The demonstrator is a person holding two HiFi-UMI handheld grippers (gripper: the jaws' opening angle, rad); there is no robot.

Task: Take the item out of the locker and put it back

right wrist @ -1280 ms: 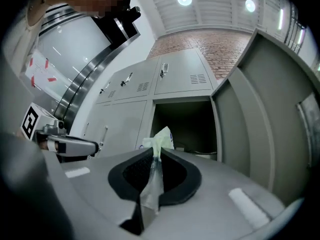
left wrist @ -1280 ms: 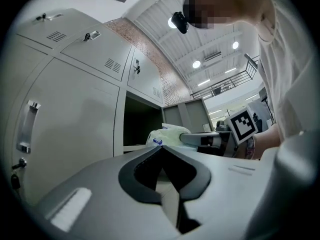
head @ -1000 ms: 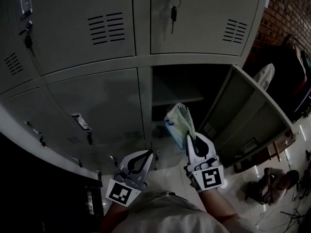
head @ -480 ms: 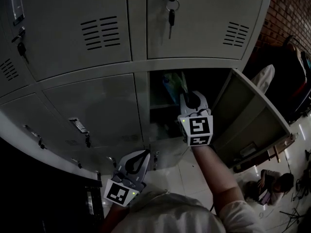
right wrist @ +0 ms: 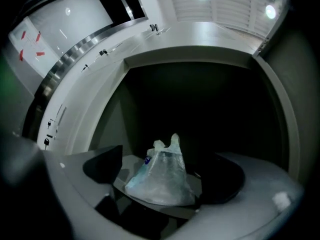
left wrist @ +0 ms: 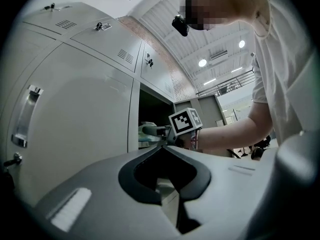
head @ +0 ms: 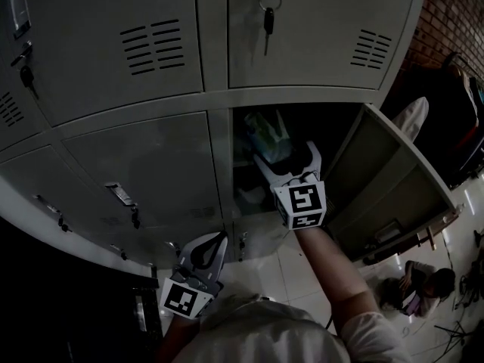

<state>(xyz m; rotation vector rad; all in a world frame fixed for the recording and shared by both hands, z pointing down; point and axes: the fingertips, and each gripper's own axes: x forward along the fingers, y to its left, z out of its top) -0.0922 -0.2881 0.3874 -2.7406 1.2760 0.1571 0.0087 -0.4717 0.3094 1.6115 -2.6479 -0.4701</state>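
A clear plastic bag (right wrist: 162,176) with something pale blue inside sits on the shelf (right wrist: 125,163) of the open lower locker (head: 295,119). My right gripper (head: 287,156) reaches into that locker with the bag (head: 266,136) between its jaws. The jaws are opening and stand wide, and the pads (right wrist: 102,164) are clear of the bag. In the left gripper view the right gripper (left wrist: 159,131) and the bag (left wrist: 144,134) show at the locker mouth. My left gripper (head: 221,238) hangs low near my body, shut and empty, pointing at the closed doors.
The locker's door (head: 386,180) swings out to the right. Keys (head: 266,13) hang from the closed door above. Closed grey doors with a handle (head: 121,195) fill the left. A brick wall (head: 454,13) and clutter on the tiled floor (head: 420,282) lie to the right.
My right gripper rose from near my body into the open locker with the bag, then spread its jaws off it. The left gripper has hardly moved.
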